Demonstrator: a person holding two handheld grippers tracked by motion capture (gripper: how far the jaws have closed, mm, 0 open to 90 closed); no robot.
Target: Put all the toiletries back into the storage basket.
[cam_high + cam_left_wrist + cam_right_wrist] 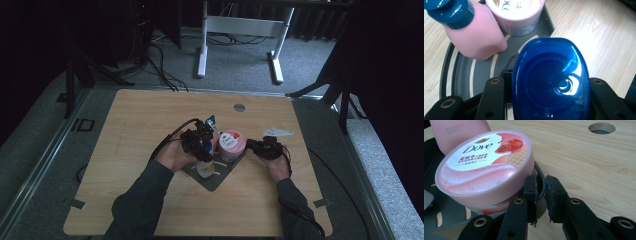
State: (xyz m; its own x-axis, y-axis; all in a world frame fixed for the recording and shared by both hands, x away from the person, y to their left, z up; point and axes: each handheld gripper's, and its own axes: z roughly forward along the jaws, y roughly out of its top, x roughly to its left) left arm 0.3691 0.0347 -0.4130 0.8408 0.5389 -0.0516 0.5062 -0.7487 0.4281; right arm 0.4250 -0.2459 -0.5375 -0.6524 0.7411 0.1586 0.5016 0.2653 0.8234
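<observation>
A dark tray lies mid-table. On it stand a pink Dove jar and a pink bottle with a teal cap. My left gripper is shut on a white bottle, its jaws on either side of the bottle's blue cap. The pink bottle and the jar stand just beyond it on the tray. My right gripper is shut on the tray's rim, right beside the Dove jar. The pink bottle rises behind the jar.
A round cable hole sits in the wooden table at the back middle, also seen as a hole past my right gripper. Bare wood surrounds the tray. A white desk frame stands on the floor beyond.
</observation>
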